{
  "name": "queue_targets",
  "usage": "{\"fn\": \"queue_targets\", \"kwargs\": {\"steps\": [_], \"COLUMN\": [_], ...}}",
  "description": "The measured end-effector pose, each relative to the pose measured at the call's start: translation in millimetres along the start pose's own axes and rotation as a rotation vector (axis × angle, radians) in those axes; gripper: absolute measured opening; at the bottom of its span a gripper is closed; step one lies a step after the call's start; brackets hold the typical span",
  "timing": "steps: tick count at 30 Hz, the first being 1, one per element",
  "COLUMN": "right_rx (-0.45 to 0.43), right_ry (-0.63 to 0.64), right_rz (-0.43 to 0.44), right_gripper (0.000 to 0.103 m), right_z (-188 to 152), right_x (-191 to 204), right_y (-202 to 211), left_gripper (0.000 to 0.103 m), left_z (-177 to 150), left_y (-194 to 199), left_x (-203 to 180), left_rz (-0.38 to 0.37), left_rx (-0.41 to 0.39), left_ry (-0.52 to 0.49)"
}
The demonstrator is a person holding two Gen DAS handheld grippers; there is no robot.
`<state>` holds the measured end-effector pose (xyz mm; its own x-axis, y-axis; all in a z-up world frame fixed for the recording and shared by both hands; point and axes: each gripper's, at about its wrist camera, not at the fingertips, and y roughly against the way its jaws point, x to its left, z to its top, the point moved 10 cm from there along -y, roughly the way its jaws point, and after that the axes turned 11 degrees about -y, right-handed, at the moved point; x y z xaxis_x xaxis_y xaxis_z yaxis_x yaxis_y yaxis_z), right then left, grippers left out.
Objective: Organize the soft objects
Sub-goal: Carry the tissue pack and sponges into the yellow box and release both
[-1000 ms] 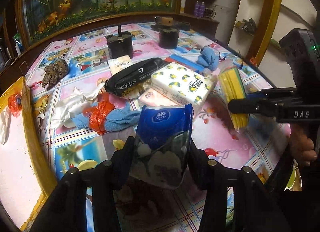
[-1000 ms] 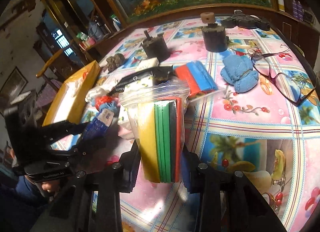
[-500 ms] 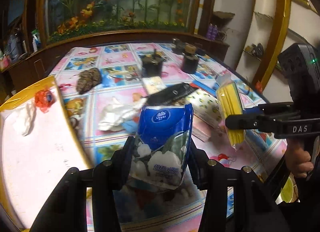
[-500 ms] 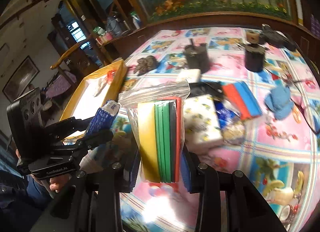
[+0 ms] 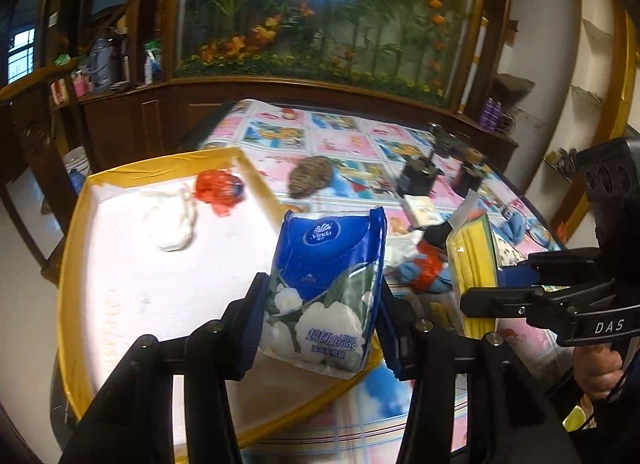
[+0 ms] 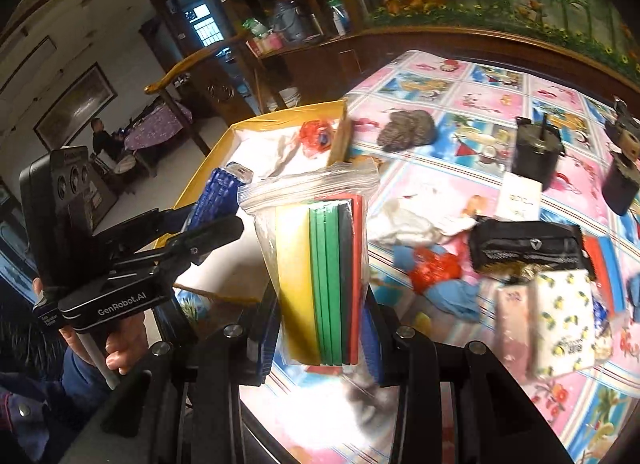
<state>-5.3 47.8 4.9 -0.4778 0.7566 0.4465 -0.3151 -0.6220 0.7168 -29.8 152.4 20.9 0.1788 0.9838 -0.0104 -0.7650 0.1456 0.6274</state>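
My left gripper [image 5: 322,304] is shut on a blue Vinda tissue pack [image 5: 326,288] and holds it over the near right edge of the yellow-rimmed white tray [image 5: 76,224]. My right gripper [image 6: 322,324] is shut on a clear zip bag of coloured foam sheets [image 6: 320,276], held above the table just right of the tray [image 6: 224,144]. The bag also shows in the left wrist view [image 5: 474,260], the left gripper with its pack in the right wrist view [image 6: 218,208]. A white cloth [image 5: 178,220] and a red bag [image 5: 218,192] lie in the tray.
On the patterned tablecloth [image 6: 480,96] lie a black wipes pack [image 6: 528,244], a lemon-print tissue pack [image 6: 564,324], a pink pack [image 6: 512,324], blue and red cloths [image 6: 436,268], a brown lump [image 6: 408,130] and two black weights [image 6: 536,156].
Both grippers have swung left with their loads. The tissue pack went from above the table's middle to over the tray edge; the foam bag followed towards the tray.
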Motion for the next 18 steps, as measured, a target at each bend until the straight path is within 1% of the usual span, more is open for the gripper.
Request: {"fn": "queue_targets", "kwargs": {"steps": [3, 7, 11, 14, 16, 18], "right_rx": [0.004, -0.025, -0.095, -0.142, -0.158, -0.137], "right_ry": [-0.003, -0.006, 0.019, 0.04, 0.043, 0.026], "right_rz": [0.011, 0.044, 0.066, 0.089, 0.076, 0.066], "right_gripper": [0.039, 0.039, 0.039, 0.039, 0.039, 0.039], "right_z": [11.5, 41.9, 83.0, 110.9, 122.2, 127.3], "right_x": [10.4, 30.6, 59.6, 83.8, 91.6, 92.3], "right_y": [-7.0, -2.9, 15.1, 24.5, 19.7, 1.3], "left_gripper": [0.049, 0.049, 0.049, 0.049, 0.049, 0.049], "left_z": [-2.7, -0.2, 15.0, 31.5, 40.3, 45.3], "left_y": [7.8, 20.5, 38.6, 51.5, 53.2, 46.4], "left_x": [19.3, 44.4, 68.4, 87.3, 100.2, 113.6], "left_rz": [0.023, 0.063, 0.102, 0.148, 0.168, 0.176], "left_rx": [-0.007, -0.012, -0.032, -0.043, -0.042, -0.024], "left_ry": [0.036, 0.076, 0.104, 0.113, 0.126, 0.147]}}
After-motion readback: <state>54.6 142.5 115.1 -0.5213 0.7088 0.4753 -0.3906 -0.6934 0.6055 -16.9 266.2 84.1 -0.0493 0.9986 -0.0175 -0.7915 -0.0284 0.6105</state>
